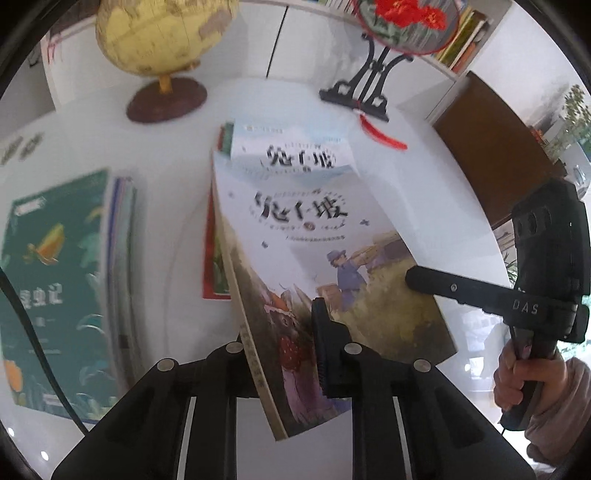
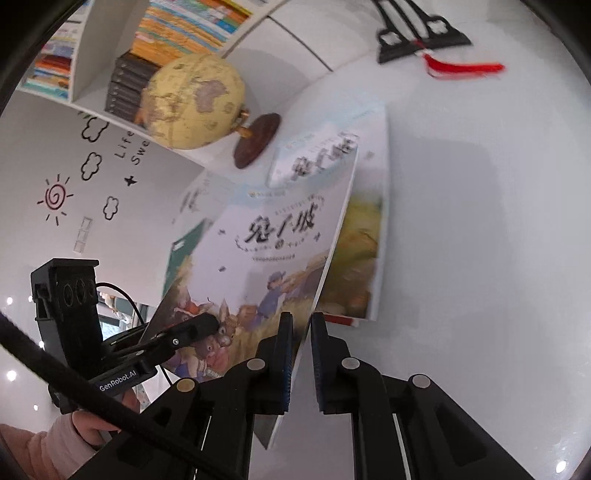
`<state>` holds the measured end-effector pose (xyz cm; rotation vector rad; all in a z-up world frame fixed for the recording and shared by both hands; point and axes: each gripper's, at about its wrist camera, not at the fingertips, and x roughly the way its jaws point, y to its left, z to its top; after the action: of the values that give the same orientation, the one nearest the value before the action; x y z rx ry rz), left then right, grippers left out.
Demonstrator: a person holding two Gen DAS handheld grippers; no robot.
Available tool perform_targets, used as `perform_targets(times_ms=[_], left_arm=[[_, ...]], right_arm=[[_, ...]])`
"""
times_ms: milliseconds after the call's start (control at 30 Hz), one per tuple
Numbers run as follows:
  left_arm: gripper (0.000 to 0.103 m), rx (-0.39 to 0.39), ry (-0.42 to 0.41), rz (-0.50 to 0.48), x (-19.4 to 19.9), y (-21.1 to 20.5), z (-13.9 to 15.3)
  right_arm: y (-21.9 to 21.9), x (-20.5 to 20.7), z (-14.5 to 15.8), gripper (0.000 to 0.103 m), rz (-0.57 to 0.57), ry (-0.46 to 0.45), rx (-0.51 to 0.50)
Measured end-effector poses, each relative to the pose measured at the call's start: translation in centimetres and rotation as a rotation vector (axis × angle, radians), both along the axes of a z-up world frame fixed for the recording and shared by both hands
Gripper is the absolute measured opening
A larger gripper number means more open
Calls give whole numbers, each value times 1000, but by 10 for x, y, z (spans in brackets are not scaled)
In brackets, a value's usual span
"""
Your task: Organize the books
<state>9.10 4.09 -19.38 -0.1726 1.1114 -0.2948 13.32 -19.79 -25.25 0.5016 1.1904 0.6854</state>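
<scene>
Both the left gripper (image 1: 291, 354) and right gripper (image 2: 301, 354) have their jaws pinching opposite edges of the illustrated book (image 1: 314, 266), tilted above the worktop (image 1: 177, 206); uneven pulling may twist it free onto the stack (image 2: 364, 266) beyond the jaws.

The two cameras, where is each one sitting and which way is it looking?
Left wrist: sits on the left hand-held gripper, looking down at the illustrated book it clamps; the person's right hand shows.
Right wrist: sits on the right hand-held gripper, looking down along the same book's edge; a hand and pink sleeve show.
Both share: the book, the globe, the white table, each other's gripper.
</scene>
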Motion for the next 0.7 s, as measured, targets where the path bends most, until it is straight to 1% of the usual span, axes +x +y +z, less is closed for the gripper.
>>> perform_targets(times_ms=[33, 133, 233, 400, 500, 567, 700], left_arm=[[16, 9, -11, 0, -2, 3, 4], [16, 3, -23, 21, -4, 19, 12], [16, 13, -48, 31, -5, 34, 20], [16, 28, -93, 71, -10, 69, 37], [16, 36, -107, 99, -16, 95, 41], [16, 43, -112, 126, -22, 117, 41], [16, 67, -121, 169, -34, 151, 37]], right_arm=[[4, 0, 4, 10, 0, -10, 5], [18, -3, 18, 10, 18, -41, 13], [35, -4, 25, 10, 36, -55, 18], [72, -9, 41, 11, 54, -94, 37], [96, -10, 51, 11, 73, -125, 57], [120, -11, 57, 11, 98, -146, 52], [164, -17, 61, 11, 135, -174, 61]])
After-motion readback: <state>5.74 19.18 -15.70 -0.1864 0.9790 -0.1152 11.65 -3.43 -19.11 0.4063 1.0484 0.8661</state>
